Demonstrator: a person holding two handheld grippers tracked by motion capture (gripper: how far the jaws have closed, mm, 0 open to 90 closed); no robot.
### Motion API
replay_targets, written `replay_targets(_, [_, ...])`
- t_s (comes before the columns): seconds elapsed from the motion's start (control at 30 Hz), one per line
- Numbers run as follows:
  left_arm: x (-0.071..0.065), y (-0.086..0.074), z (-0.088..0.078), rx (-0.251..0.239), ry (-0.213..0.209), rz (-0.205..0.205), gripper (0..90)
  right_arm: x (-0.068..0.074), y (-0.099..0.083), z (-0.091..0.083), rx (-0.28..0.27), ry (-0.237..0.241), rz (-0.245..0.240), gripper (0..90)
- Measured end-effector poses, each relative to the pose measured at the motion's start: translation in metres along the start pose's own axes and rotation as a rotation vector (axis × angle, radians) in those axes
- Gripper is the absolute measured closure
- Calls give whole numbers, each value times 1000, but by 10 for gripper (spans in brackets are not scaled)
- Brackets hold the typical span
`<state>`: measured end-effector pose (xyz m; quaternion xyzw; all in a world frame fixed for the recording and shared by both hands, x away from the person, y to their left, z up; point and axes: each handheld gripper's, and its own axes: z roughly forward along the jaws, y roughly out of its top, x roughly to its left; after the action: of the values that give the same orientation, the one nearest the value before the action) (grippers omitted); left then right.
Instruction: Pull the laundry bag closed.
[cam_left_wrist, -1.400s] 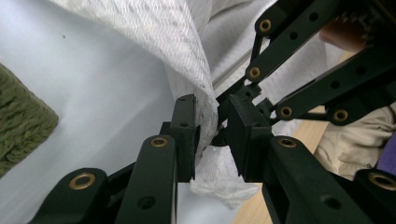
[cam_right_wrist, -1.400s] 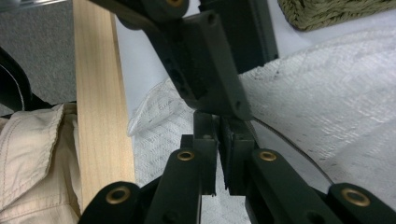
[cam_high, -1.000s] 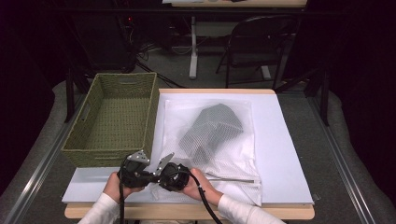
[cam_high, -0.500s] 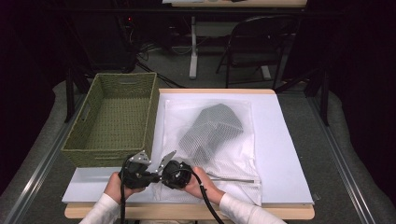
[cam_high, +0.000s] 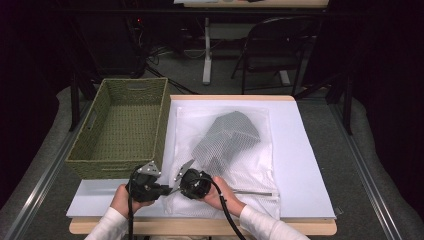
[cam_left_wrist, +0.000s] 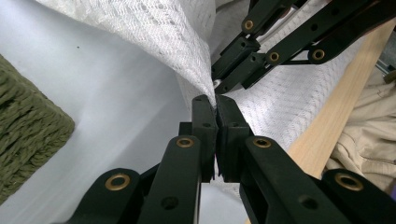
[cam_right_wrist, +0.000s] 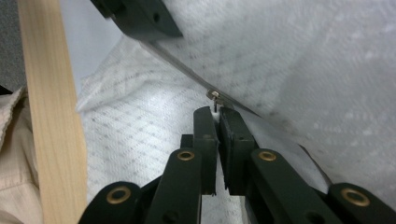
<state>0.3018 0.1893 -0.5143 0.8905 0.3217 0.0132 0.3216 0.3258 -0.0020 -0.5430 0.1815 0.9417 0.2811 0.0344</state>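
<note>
A white mesh laundry bag lies flat on the table with a grey garment inside it. Both grippers meet at its front left corner. My left gripper is shut on a pinch of the bag's mesh, which rises from its tips. My right gripper faces it, shut on the small metal zipper pull at the end of the zipper line. In the high view the zipper runs along the bag's front edge.
A green woven basket stands empty at the left, close behind the left gripper. A white sheet covers the table under the bag. The wooden front edge of the table lies just below the person's hands. A folding chair stands beyond the table.
The right gripper has edged slightly to the right along the bag's front edge. The left gripper and the bag stay where they were.
</note>
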Motion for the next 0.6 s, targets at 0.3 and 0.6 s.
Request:
replay_targets(0.3, [1,0,0,-2,3,-2,880,-3,-2,-2,8,-5,-6,866])
replay_targets(0.6, [2,-1,-1,2,6,0,879,-8,-5,-6,20,-8,3,867])
